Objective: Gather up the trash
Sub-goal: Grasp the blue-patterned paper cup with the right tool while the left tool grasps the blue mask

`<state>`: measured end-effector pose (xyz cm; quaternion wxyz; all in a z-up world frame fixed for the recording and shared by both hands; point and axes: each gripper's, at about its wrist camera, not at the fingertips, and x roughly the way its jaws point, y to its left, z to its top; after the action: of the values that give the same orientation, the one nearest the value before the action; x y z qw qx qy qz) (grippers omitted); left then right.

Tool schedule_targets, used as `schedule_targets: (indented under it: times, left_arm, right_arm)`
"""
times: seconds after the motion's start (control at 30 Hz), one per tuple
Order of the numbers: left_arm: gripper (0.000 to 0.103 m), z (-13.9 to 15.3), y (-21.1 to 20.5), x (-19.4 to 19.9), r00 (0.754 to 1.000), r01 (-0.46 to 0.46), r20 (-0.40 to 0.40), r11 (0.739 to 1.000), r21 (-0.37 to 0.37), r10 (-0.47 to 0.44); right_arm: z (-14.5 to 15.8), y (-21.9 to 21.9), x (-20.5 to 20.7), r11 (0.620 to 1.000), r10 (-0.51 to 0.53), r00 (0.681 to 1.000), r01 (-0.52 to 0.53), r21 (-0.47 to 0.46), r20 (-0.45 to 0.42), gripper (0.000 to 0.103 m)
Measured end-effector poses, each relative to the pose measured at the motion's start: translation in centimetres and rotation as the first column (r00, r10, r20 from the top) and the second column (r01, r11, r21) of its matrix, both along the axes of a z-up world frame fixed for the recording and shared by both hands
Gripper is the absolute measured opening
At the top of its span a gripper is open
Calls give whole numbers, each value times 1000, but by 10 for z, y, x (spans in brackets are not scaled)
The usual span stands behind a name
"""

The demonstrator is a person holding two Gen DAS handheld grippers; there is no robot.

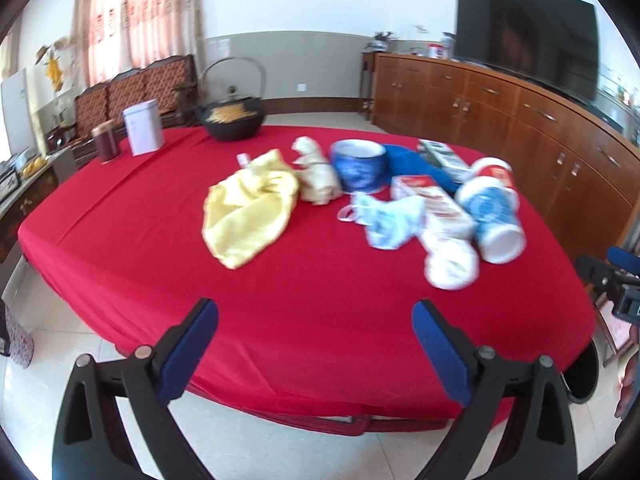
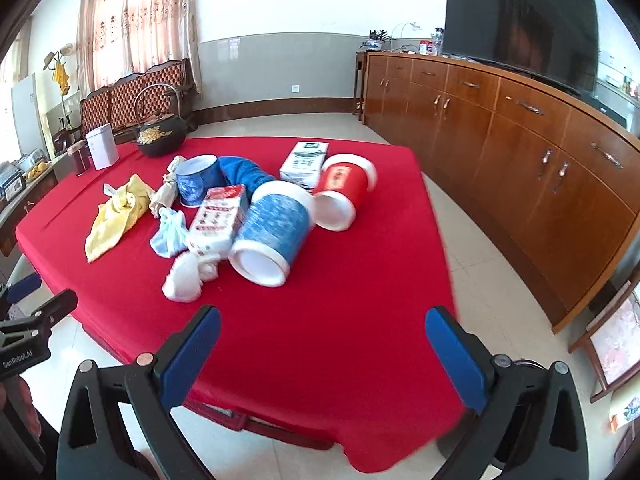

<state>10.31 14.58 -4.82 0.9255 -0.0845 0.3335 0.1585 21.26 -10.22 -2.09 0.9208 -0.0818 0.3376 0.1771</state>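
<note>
While both tools hover over the near edge of the red table (image 2: 320, 360), the left gripper (image 1: 314, 320) and right gripper (image 2: 322, 326) stand wide apart, holding nothing. Beyond them the trash lies clustered mid-table: a white wad (image 2: 186, 276) nearest, a blue tub (image 2: 270, 236) on its side, a yellow cloth (image 1: 248, 208) to the left, a red tub (image 2: 344, 190) farther right.

At the far end of your table (image 2: 320, 340), draped in red cloth, you have a black iron teapot (image 2: 160, 136) with a tall hoop handle, and beside it a white tin (image 2: 102, 151) and a dark red jar (image 2: 79, 158). To your right a long wooden sideboard (image 2: 520, 152) carries a dark television (image 2: 520, 24). A patterned wooden bench (image 2: 132, 96) stands under the curtained window (image 2: 136, 20).
</note>
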Motion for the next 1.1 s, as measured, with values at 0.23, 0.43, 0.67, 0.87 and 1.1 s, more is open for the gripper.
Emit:
schedule_targets:
  times: [0.23,0.43,0.67,0.87,1.1]
  left_arm:
    - [96,-10,24,21,1000,6,2,1000,-21,-6]
    - [89,-14,16,59,998,59,-3,998,-26,-59]
    - [85,-17,1,92,994,104,-8,993,-52,-105]
    - [77,-22,-11,121,990,133,-27,988,-76,-136]
    - [30,-37,-13,136,982,167,-73,980,-109,-175]
  right_arm:
    - [-12,38,34,1000,-4,1000,4,1,-14,103]
    - [-28,57,63,1000,8,999,-9,-7,-50,94]
    - [-47,65,90,999,29,994,-26,28,-108,62]
    - [-48,68,106,996,76,989,-71,45,-126,58]
    - [-44,65,104,992,113,987,-105,71,-112,58]
